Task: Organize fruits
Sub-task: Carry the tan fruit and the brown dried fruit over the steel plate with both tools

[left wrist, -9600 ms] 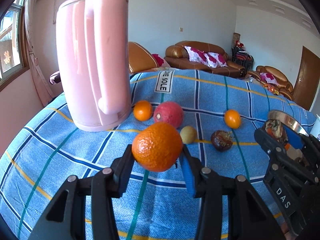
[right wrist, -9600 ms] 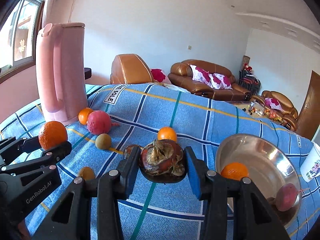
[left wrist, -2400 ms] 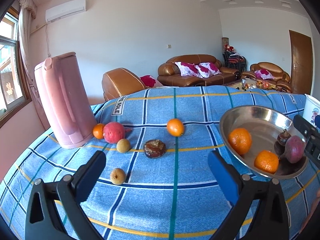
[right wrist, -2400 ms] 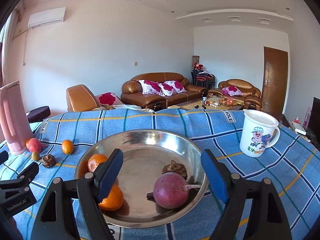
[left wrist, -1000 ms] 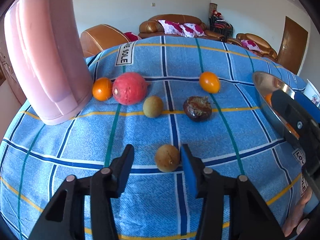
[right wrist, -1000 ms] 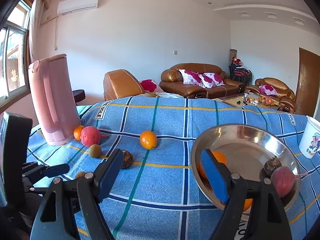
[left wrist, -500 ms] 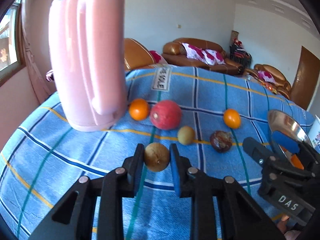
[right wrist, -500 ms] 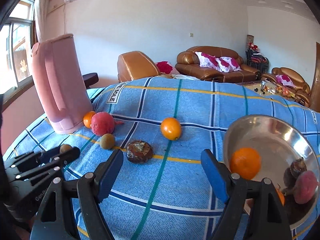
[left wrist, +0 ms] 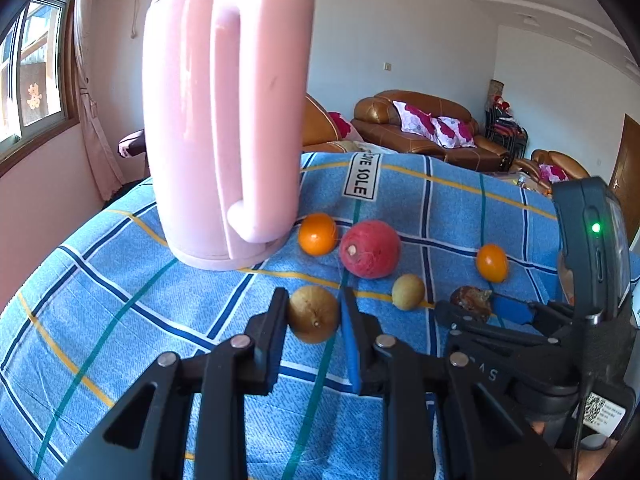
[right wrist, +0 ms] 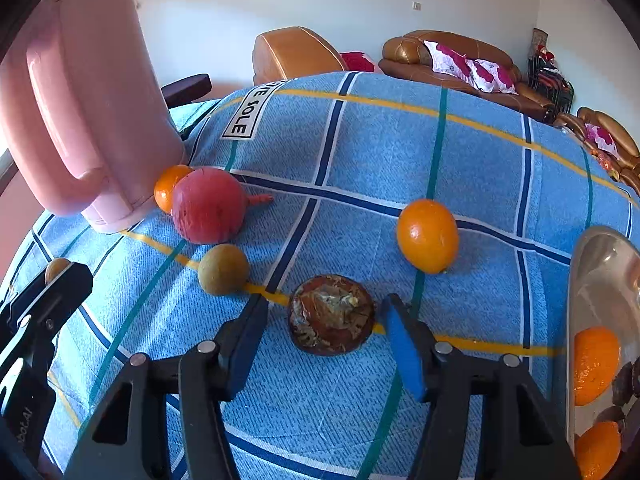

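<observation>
between the closing jaws of the right gripper (right wrist: 326, 330) a dark shrivelled fruit (right wrist: 331, 320) lies on the cloth (right wrist: 360, 140), pads not yet touching. left gripper (left wrist: 314, 314) is clamped on a tan fruit (left wrist: 313, 313), held off the cloth. risk: soft fruit crushed or rolled toward the orange (right wrist: 427, 235); bowl (right wrist: 592, 264) far right.

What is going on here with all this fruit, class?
A person works two handheld claws over a blue checked cloth. The left claw is shut on a small tan fruit. The right claw is closing around a dark brown fruit, not yet gripping. Oranges already sit in the metal bowl.
</observation>
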Demonstrator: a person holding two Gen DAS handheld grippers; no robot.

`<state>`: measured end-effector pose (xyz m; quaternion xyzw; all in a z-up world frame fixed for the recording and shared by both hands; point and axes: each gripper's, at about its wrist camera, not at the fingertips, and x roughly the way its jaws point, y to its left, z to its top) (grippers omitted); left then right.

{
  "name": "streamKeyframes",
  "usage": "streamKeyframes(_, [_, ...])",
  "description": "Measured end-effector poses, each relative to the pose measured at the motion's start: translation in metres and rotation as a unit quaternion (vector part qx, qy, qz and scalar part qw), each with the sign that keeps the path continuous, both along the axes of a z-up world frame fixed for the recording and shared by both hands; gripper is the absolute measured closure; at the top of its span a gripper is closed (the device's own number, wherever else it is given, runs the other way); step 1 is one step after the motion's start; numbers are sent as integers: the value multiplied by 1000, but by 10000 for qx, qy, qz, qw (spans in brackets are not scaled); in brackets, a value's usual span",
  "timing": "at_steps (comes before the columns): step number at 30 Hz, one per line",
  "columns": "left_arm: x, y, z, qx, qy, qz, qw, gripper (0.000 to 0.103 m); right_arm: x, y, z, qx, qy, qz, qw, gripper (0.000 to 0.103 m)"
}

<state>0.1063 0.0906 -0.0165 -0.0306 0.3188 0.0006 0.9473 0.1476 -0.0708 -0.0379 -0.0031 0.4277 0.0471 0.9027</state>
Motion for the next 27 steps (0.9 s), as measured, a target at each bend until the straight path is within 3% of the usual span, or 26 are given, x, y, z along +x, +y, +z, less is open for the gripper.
streamKeyframes(1, [0, -1, 0, 27, 1, 14, 10000, 76, -1, 1, 0, -67, -10, 4, 10000, 59])
streamKeyframes(7, [-4, -1, 1, -8, -111, 18, 9999, 76, -21, -6, 6, 57, -126, 154, 9998, 60])
streamKeyframes(12, [-14, -2, 5, -10, -330, 11, 9995, 76, -63, -21, 26, 306, -1057, 88, 9939, 60])
streamKeyframes(18, [-23, -3, 10, 93, -606, 137, 9980, 76, -103, -20, 46, 77, -2019, 81, 9794, 60])
streamKeyframes(27, [-33, -16, 14, 549, -851, 331, 9943, 76, -123, -35, 52, -203, -2221, -163, 9747, 60])
